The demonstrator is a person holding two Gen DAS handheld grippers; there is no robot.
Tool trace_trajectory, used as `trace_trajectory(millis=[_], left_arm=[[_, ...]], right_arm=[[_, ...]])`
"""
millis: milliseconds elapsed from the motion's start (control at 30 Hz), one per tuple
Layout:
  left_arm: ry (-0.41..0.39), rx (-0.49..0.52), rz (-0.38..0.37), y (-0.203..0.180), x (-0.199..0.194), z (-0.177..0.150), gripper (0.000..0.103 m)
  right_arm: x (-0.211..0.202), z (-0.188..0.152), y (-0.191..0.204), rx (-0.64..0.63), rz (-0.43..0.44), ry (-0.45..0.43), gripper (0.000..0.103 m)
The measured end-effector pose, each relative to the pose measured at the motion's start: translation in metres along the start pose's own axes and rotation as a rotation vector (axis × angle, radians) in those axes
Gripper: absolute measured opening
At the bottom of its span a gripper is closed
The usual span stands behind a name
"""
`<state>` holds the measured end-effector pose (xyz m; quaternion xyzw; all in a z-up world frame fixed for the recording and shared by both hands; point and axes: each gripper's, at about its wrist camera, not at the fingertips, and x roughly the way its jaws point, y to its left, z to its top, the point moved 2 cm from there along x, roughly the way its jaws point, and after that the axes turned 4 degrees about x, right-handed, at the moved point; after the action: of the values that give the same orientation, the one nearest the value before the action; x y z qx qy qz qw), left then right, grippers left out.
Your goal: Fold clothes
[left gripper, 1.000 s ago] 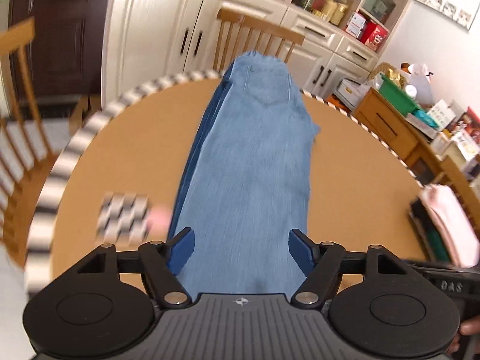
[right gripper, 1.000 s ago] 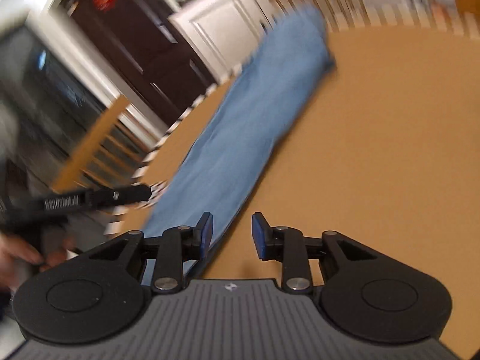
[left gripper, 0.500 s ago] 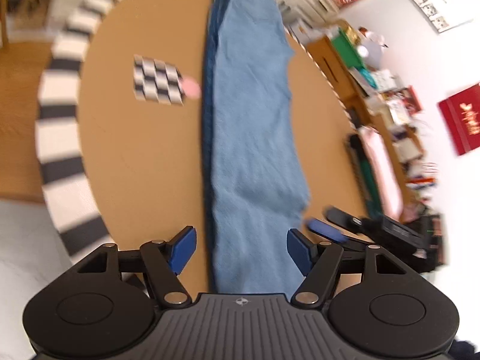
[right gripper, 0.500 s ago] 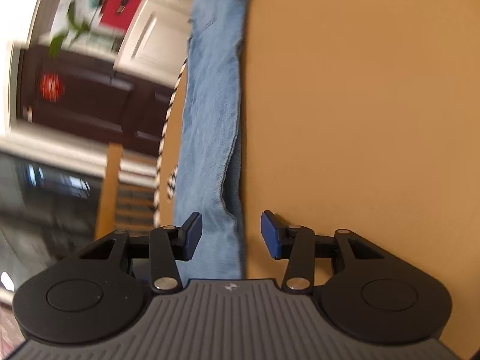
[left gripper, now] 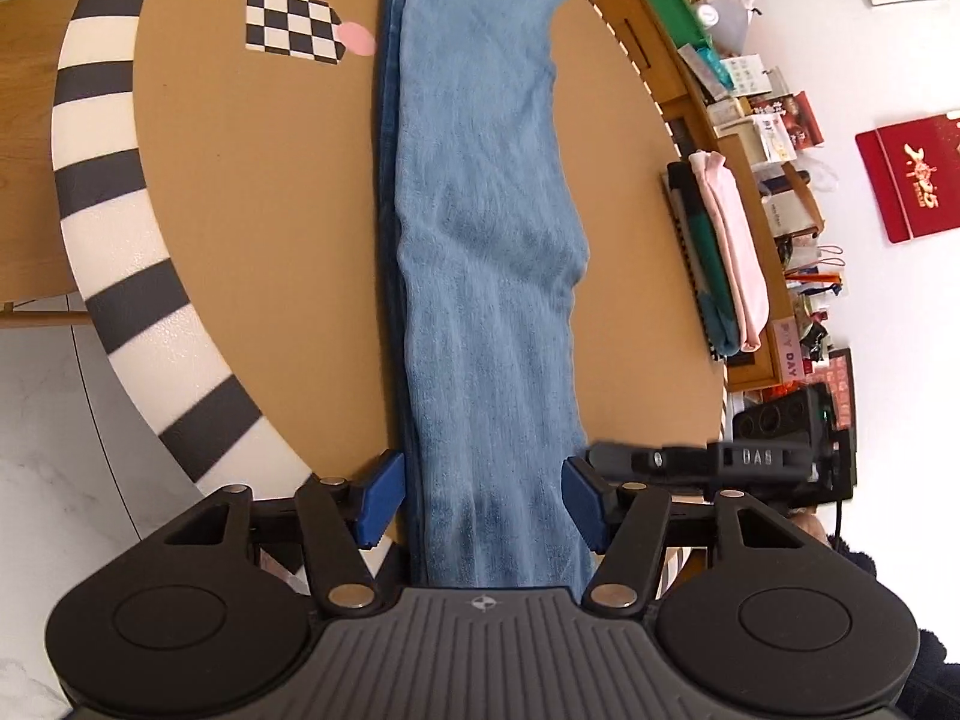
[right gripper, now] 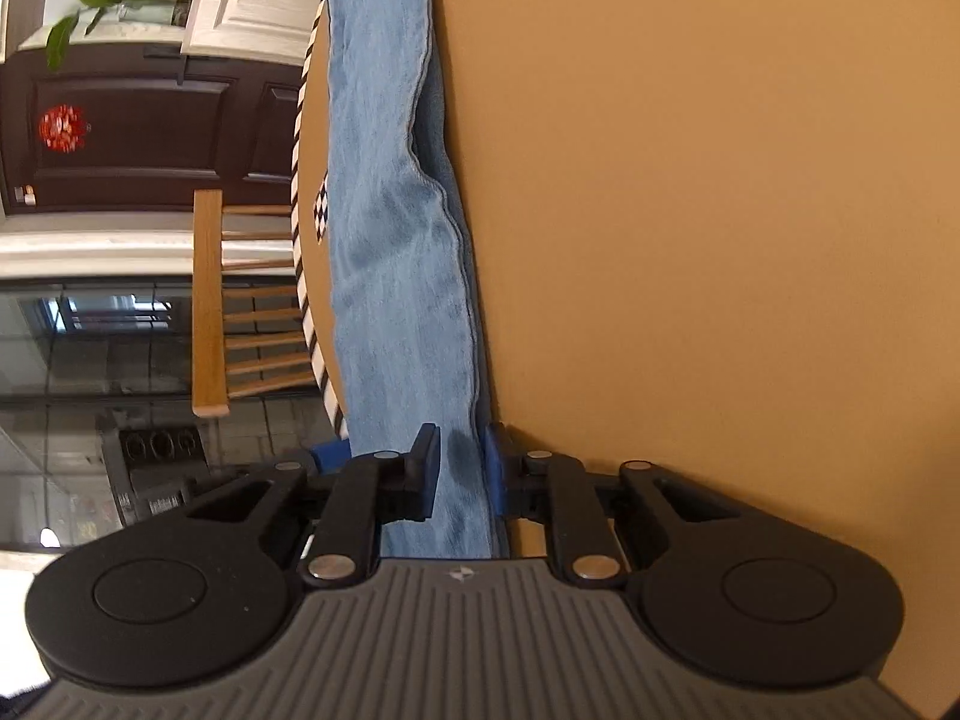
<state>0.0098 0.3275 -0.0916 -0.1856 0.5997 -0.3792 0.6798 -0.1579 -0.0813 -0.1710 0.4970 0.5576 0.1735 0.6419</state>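
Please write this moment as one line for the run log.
phase: reaching hem | jeans: lengthwise on table | left gripper: open, straddling hem | right gripper: open around hem edge

Surface [left gripper: 252,228]: bare brown stretches flank the jeans [left gripper: 486,228] on both sides. Obstacles: checkered card [left gripper: 291,27] on the left stretch near the far end; folded clothes stack [left gripper: 726,252] at the right rim; wooden chair [right gripper: 240,300] just beyond the striped edge.
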Motion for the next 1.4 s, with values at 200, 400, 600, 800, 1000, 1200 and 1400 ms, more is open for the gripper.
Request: trace_trajectory(millis=[200,400,600,800,1000,1200,1400], left_arm=[[0.026,-0.208,-0.115,0.015,0.019,0.001,0.046],[-0.005,-0.252,-0.084,0.027,0.028,-0.01,0.008],[-0.033,-0.198,-0.08,0.011,0.015,-0.011,0.008],[0.001,-0.196,-0.159,-0.006,-0.004,-0.03,0.008],[0.002,-0.136,-0.288,-0.038,-0.047,-0.064,0.008],[-0.209,-0.045,-0.376,-0.087,-0.094,0.009,0.009],[-0.376,-0.186,-0.334,-0.099,-0.06,0.177,0.01]], right_arm=[[0.014,0.003,0.0,0.025,0.045,0.008,0.012],[0.009,-0.006,0.006,-0.017,0.008,-0.027,0.01],[0.002,-0.02,0.023,-0.084,0.006,-0.071,0.008],[-0.018,-0.053,0.029,-0.053,0.031,-0.088,0.007],[-0.044,-0.115,0.057,-0.031,0.1,-0.121,0.008],[-0.065,-0.073,0.143,-0.187,0.242,-0.259,0.008],[-0.046,0.096,0.215,-0.214,0.252,-0.377,0.008]])
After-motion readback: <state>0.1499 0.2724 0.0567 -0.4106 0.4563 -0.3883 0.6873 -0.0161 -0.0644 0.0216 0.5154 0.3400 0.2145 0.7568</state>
